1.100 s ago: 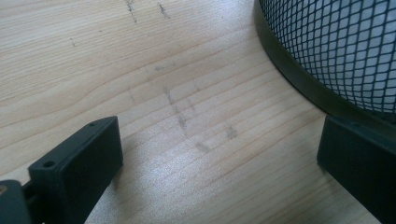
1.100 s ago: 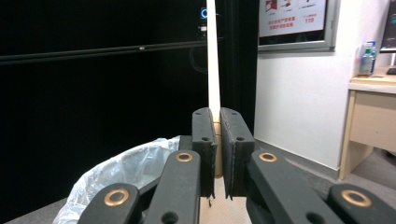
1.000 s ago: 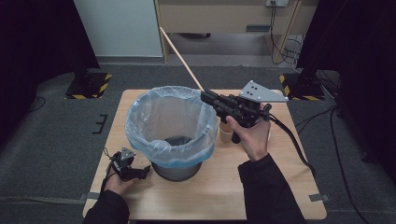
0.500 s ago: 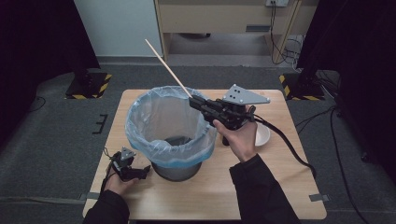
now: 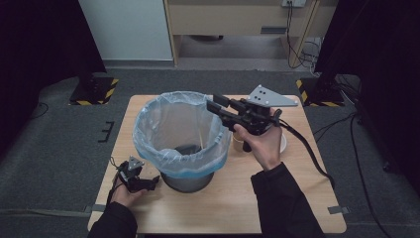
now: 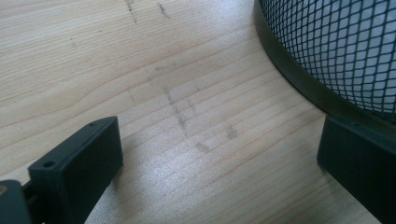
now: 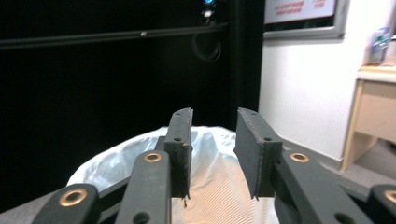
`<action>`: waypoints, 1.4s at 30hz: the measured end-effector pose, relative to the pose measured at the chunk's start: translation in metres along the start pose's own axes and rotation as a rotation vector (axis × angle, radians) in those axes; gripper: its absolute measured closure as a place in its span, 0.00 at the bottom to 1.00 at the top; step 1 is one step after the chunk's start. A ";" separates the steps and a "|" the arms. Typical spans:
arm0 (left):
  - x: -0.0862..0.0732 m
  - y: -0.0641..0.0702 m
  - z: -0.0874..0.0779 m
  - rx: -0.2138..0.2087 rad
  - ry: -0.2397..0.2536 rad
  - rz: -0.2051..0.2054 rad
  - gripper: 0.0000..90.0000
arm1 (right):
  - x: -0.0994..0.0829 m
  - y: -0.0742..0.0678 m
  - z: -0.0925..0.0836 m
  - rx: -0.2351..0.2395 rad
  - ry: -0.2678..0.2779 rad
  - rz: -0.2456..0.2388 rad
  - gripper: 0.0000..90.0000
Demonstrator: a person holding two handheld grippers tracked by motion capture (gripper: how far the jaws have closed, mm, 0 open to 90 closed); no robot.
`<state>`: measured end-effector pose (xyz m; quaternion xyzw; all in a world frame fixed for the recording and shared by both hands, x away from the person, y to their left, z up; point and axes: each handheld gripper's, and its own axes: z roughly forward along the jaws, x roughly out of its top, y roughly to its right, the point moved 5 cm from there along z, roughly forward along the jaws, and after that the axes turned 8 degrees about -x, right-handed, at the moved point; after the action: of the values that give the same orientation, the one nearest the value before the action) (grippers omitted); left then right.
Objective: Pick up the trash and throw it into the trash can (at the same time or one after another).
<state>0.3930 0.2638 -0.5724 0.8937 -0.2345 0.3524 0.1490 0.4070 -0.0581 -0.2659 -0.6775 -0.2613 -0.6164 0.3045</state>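
A black mesh bin [image 5: 185, 179] lined with a pale blue bag [image 5: 148, 144] stands on the wooden table [image 5: 233, 203]. A thin wooden stick [image 5: 201, 140] leans inside the bag. My right gripper [image 5: 218, 105] hovers over the bin's right rim, pointing left. Its jaws have just been opening and nothing is between them; in the right gripper view it [image 7: 212, 154] stands open above the bag [image 7: 210, 191]. My left gripper [image 5: 146, 182] rests on the table at the bin's front left. It [image 6: 219, 154] stands wide open over bare wood [image 6: 163, 70], one jaw close to the bin's mesh wall [image 6: 336, 46].
Behind the right hand sit a tan cup [image 5: 238, 145] and a white plate [image 5: 283, 144]. A cable [image 5: 307, 148] trails from the right gripper across the table's right side. Dark floor surrounds the table, with a wooden cabinet [image 5: 237, 17] beyond.
The long stick held up in the right gripper has left the jaws and dropped into the bin. The right gripper swung left over the rim and opened. The left hand stayed still.
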 end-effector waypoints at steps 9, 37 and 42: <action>0.000 0.000 0.000 -0.001 -0.003 0.003 0.00 | 0.005 0.039 -0.036 -0.106 0.029 0.000 0.64; 0.000 0.000 0.000 -0.001 -0.003 0.002 0.00 | -0.155 0.192 -0.083 -0.501 -0.255 0.049 0.59; 0.000 0.000 0.000 0.000 -0.004 0.003 0.00 | -0.186 0.218 -0.095 -0.576 -0.305 0.088 0.58</action>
<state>0.3929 0.2641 -0.5722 0.8940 -0.2361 0.3509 0.1482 0.4824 -0.2712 -0.4656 -0.8309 -0.0892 -0.5428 0.0841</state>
